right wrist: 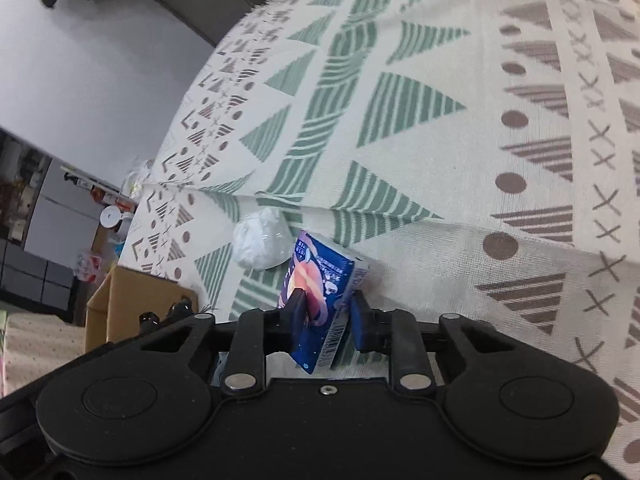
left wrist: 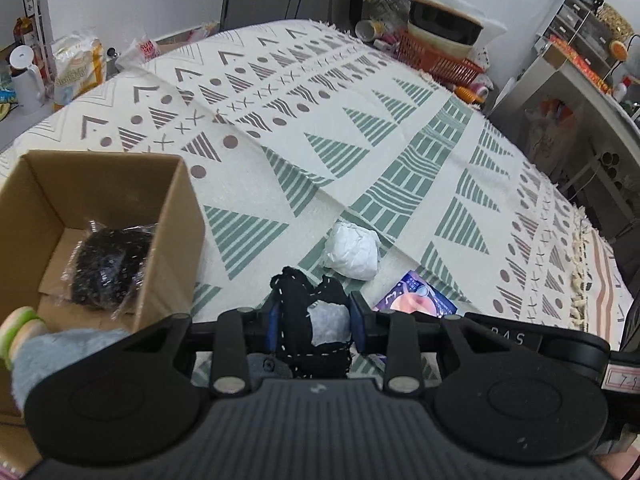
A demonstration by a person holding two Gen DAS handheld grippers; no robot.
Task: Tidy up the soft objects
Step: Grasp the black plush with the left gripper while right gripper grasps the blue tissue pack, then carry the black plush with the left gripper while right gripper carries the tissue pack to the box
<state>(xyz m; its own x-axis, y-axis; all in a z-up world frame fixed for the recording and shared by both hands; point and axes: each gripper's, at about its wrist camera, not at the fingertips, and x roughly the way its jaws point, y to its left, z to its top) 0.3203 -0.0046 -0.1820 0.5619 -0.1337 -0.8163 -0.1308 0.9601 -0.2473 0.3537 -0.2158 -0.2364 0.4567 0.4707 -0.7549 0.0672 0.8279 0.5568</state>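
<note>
My left gripper (left wrist: 316, 322) is shut on a black cloth item with white stitching and a pale patch (left wrist: 308, 316), held just right of an open cardboard box (left wrist: 172, 224). Inside the box lies a black bundle in clear plastic (left wrist: 112, 268). A white crumpled wad in plastic (left wrist: 352, 252) rests on the patterned cloth ahead. My right gripper (right wrist: 326, 312) is shut on a blue tissue pack (right wrist: 320, 292), tilted above the cloth; the same blue tissue pack (left wrist: 416, 296) shows at the right of my left gripper. The white wad (right wrist: 262, 244) lies just beyond it.
A patterned green and brown tablecloth (left wrist: 360, 120) covers the table. An orange basket with bowls (left wrist: 440, 56) stands at the far right edge, a white jug (left wrist: 24, 80) and bags at the far left. A fuzzy blue sleeve (left wrist: 60, 356) hangs by the box. The box corner (right wrist: 140, 292) appears left.
</note>
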